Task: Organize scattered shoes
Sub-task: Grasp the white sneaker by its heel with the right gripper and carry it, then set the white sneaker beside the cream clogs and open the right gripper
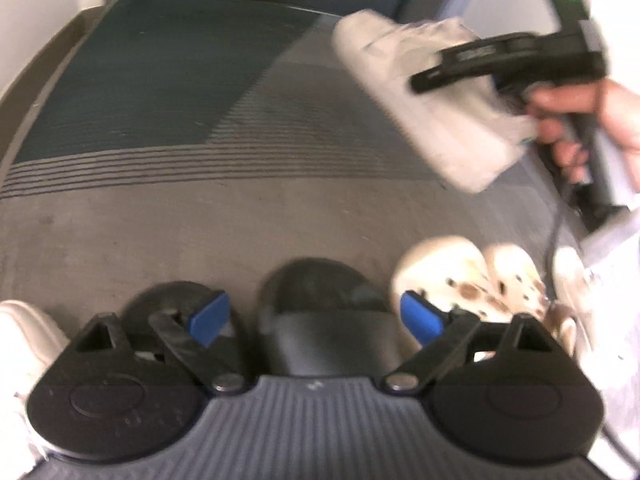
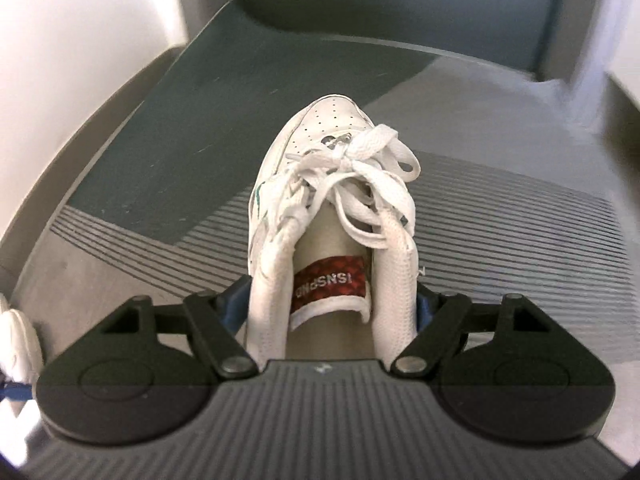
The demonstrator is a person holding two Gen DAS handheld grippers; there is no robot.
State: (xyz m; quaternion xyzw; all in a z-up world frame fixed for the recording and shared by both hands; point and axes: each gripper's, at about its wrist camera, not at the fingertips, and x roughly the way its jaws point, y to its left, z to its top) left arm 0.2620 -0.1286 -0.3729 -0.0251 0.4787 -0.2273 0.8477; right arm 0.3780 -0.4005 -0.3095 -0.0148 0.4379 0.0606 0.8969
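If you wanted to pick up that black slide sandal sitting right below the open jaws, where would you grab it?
Probably by the wide strap of the black slide sandal, coming down from above: the strap arches over the footbed, so the jaws could close across it.

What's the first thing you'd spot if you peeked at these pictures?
The white sneaker, squeezed by its heel in the right claw, hangs above the striped carpet. Below the empty, open left claw sit two black slides, with spotted cream clogs beside them.
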